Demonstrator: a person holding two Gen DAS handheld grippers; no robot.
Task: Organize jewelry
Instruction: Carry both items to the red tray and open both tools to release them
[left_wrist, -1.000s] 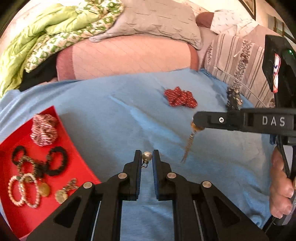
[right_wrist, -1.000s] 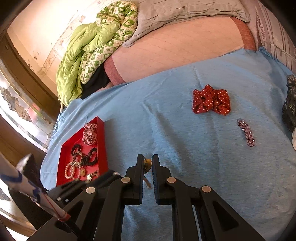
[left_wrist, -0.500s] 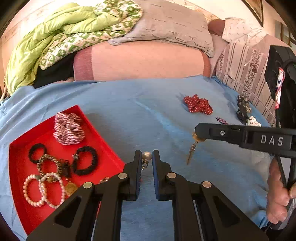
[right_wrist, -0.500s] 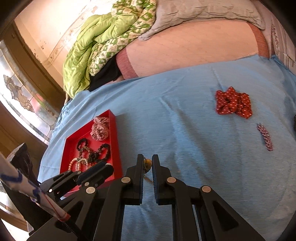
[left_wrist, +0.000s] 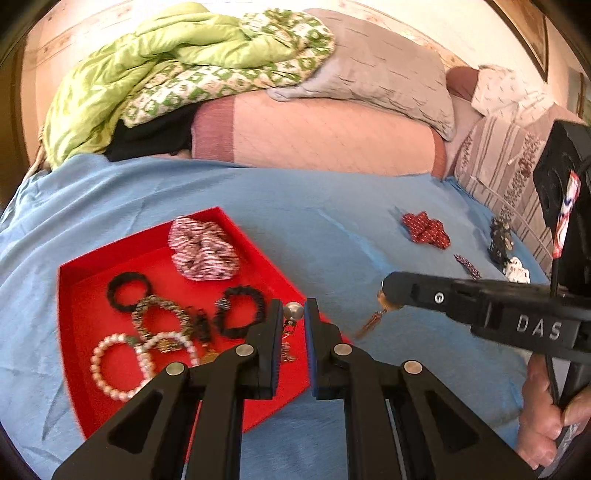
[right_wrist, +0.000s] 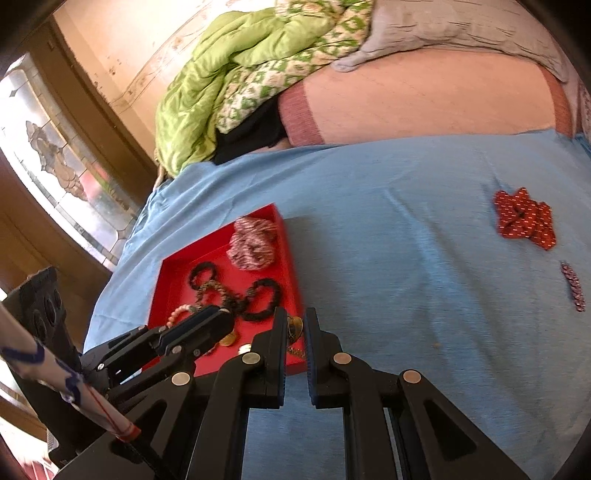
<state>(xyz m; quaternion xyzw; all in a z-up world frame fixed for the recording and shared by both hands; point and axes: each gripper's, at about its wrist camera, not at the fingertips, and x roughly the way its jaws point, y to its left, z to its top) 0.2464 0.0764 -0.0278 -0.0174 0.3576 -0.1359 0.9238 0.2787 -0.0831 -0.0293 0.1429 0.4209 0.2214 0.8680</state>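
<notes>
My left gripper (left_wrist: 293, 314) is shut on a silver ball earring (left_wrist: 293, 311), held above the near right edge of the red tray (left_wrist: 81, 325). The tray holds a striped scrunchie (left_wrist: 203, 253), black hair ties (left_wrist: 240, 310), pearl bracelets (left_wrist: 122, 363) and gold pieces. My right gripper (right_wrist: 295, 326) is shut on a gold dangling earring (right_wrist: 294, 326), just past the tray's (right_wrist: 173, 280) near right corner. In the left wrist view that right gripper (left_wrist: 388, 291) comes in from the right with the gold earring (left_wrist: 373, 317) hanging over the blue sheet.
A red dotted bow (right_wrist: 524, 218) and a small beaded clip (right_wrist: 574, 291) lie on the blue sheet (right_wrist: 406, 258) to the right. More dark trinkets (left_wrist: 500, 240) sit near the striped pillow. Green quilt and grey pillow are piled behind. A hand (left_wrist: 546, 417) grips the right tool.
Both grippers have carried their earrings leftward across the sheet toward the red tray; the left one now hangs over its edge. Both stayed shut.
</notes>
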